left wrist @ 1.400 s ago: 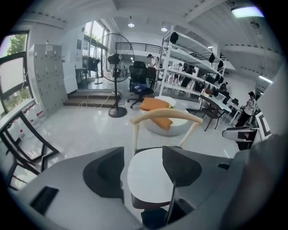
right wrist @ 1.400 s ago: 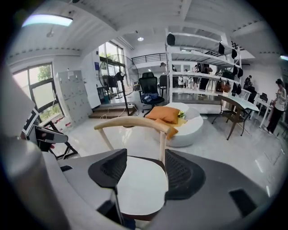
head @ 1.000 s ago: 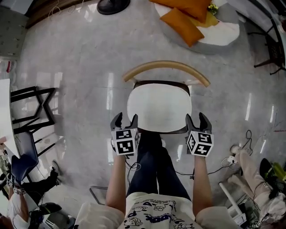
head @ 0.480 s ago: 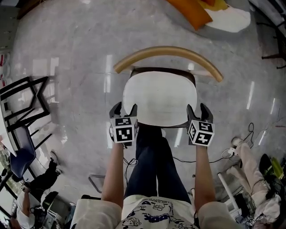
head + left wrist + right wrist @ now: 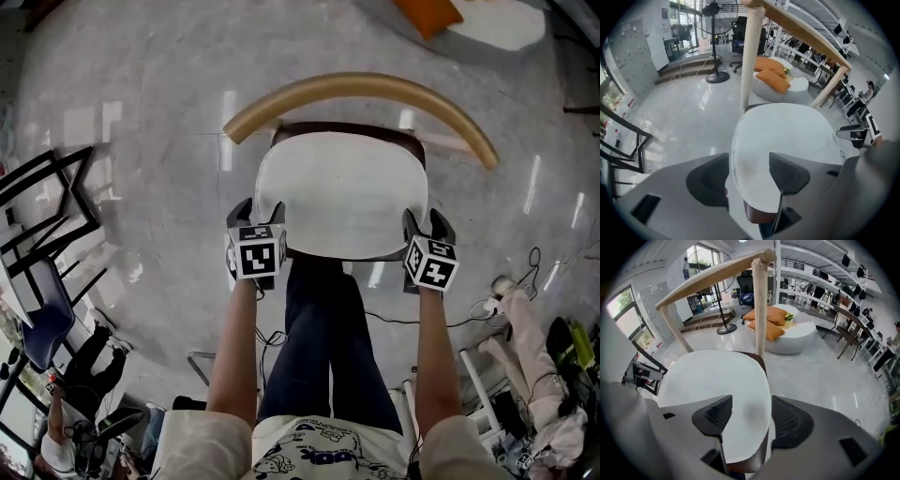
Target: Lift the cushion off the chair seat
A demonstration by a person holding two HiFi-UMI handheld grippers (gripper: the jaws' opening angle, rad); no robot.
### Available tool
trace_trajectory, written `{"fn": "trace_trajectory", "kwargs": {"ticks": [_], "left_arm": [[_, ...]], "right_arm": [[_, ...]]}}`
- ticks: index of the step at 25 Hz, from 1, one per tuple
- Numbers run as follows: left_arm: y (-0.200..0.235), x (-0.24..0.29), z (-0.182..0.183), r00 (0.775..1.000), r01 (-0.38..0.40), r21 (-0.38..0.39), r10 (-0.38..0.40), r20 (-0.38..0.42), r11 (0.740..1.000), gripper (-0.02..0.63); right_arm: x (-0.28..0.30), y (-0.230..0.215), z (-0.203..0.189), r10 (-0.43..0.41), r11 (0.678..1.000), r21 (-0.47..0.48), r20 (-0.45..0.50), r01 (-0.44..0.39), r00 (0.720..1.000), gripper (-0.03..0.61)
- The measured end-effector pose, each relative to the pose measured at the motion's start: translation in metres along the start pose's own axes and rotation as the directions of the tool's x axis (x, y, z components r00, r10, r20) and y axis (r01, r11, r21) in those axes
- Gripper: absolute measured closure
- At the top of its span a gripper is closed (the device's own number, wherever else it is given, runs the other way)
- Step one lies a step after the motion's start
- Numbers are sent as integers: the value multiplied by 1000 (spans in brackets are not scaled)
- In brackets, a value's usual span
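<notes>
Being advanced up the frame, the left tool and right tool are being set wide open astride the front corners of the cushion, lying unlifted on the chair mid-frame; a grasp is being readied.

Bright, diffuse daylight. Glare streaks on the polished floor left and right of the chair. Gripper views: fisheye curvature, black corners, soft foreground.

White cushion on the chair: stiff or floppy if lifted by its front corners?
Probably holds shape: the cushion looks thin, yet its edge overhangs the seat without drooping between the open jaws of the left gripper and right gripper. Being thin, likely light. Held at the front only, its back may sag somewhat.
</notes>
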State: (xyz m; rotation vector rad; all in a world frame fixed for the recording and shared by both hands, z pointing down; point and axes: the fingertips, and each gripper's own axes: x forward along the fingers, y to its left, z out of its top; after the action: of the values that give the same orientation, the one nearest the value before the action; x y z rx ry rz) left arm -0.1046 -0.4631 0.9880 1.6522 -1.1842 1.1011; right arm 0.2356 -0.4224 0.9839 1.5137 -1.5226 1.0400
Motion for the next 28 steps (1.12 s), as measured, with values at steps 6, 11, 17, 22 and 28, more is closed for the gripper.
{"fn": "trace_trajectory", "kwargs": {"ticks": [6,11,17,22,28], "left_arm": [[7,30,-16,1000,-5,-1,5,-31,1000,337],[8,37,-17,999,2,8,-2,-32,1000,334],[8,42,-19,999,35,-29,-35,-26,999,334],[1,46,-22,997,73,-35,-74,-12,997,334],[2,50,-23,995,101,-51,-102,-12,994,372]], "right_arm": [[23,-10,-17,-10,1000,3,-47,10,999,300],[33,-12,-24,8,1000,7,-60,-8,998,301],[38,-12,-27,43,999,26,-69,-42,997,301],[39,-16,-31,97,994,56,-60,-93,993,310],[41,-8,-29,46,999,20,-64,-45,997,350]]}}
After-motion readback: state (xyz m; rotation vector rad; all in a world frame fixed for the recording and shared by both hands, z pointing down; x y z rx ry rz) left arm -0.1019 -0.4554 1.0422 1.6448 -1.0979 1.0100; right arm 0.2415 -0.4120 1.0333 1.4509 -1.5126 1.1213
